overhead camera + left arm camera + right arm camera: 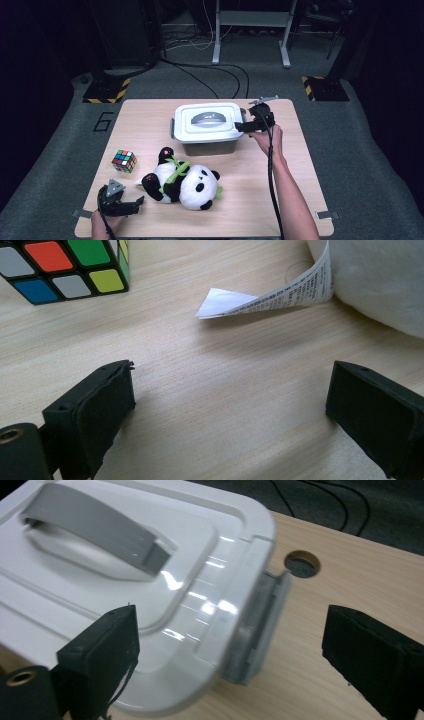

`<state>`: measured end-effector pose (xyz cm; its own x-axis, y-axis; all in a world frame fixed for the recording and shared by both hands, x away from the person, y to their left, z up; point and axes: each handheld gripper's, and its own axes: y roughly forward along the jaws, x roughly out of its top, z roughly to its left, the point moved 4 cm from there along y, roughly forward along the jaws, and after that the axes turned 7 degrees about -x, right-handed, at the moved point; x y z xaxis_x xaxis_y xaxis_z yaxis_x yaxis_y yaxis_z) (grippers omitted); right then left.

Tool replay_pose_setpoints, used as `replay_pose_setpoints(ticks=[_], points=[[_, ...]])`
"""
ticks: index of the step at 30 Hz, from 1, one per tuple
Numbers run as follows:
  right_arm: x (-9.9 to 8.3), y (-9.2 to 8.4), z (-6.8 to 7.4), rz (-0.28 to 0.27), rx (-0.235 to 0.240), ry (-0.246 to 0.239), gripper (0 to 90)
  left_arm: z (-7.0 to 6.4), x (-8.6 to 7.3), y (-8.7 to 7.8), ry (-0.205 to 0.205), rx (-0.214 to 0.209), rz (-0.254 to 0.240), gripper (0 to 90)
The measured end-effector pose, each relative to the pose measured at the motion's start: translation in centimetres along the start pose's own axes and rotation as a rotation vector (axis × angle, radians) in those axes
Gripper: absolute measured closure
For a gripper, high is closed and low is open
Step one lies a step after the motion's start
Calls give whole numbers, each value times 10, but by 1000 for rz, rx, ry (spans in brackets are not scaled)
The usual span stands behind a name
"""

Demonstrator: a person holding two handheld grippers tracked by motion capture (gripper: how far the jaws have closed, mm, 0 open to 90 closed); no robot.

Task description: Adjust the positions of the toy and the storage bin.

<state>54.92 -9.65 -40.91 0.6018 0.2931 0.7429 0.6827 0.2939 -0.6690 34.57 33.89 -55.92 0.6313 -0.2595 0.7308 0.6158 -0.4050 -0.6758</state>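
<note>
While latch work was under way:
Right gripper (246, 126): released, jaws wide, beside the box (207, 128) at its 3 o'clock latch (255, 630).
Left gripper (134, 204): released, resting on the tabletop (300, 170) at 7 o'clock.

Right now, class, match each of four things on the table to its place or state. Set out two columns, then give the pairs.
Things:
1. box
2. cube
3. panda
4. left gripper

Places or states:
A. lying on its back at mid-table
B. lid on, grey handle flat
C. jaws open over bare wood, near edge
D. left of the panda, many-coloured

Pairs: 1-B, 2-D, 3-A, 4-C
</note>
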Motion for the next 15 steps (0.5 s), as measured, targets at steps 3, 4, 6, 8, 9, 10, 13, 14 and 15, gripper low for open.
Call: replay_pose_setpoints(ticks=[3,4,6,8,9,10,13,14,15], points=[[6,6,15,12,44,-70,25,0,0,0,0,0,0,54],[9,9,20,16,60,-96,14,0,0,0,0,0,0,54],[14,15,29,16,89,-135,10,0,0,0,0,0,0,54],[21,20,37,21,108,-175,17,0,0,0,0,0,0,54],[24,22,41,24,113,-193,37,0,0,0,1,0,0,54],[27,25,45,25,119,-207,55,0,0,0,0,0,0,54],[36,32,52,22,141,-237,135,0,0,0,0,0,0,54],[40,34,53,15,158,-253,148,0,0,0,0,0,0,54],[42,36,55,18,161,-251,176,0,0,0,0,0,0,54]])
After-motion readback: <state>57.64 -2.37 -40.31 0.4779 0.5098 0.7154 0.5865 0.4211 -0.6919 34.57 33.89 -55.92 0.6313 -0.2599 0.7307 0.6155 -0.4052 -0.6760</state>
